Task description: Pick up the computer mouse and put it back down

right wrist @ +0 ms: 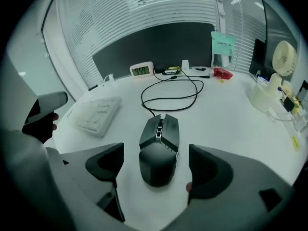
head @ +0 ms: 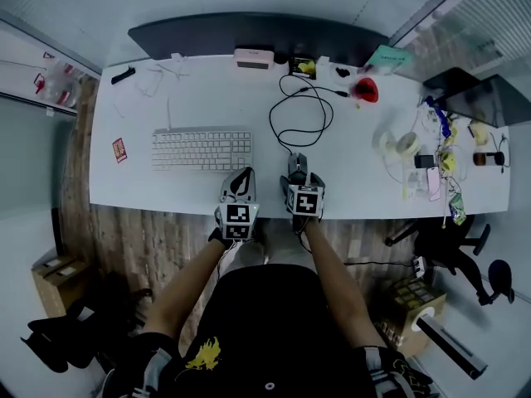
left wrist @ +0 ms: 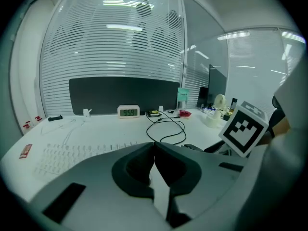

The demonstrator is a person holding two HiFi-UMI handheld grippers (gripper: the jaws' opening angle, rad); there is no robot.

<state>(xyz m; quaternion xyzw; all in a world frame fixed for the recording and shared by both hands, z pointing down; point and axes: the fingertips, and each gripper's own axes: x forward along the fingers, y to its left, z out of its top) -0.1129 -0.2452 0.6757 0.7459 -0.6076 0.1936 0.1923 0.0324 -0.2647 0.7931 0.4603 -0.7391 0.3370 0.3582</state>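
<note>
A dark wired computer mouse (right wrist: 160,148) lies flat on the white desk (head: 348,181), near its front edge; its black cable (head: 299,114) loops away toward the back. In the head view the mouse (head: 297,162) shows just ahead of my right gripper (head: 297,177). In the right gripper view that gripper (right wrist: 156,163) is open: its two dark pads stand on either side of the mouse's rear, with a gap on each side. My left gripper (head: 241,181) hovers at the desk's front edge just left of it, shut and empty, its pads meeting (left wrist: 154,165).
A white keyboard (head: 202,149) lies left of the mouse. At the back stand a small digital clock (head: 254,58), a red object (head: 367,89) and a dark partition. Tape rolls, a phone and small clutter (head: 406,146) crowd the desk's right side beside a monitor (head: 477,98).
</note>
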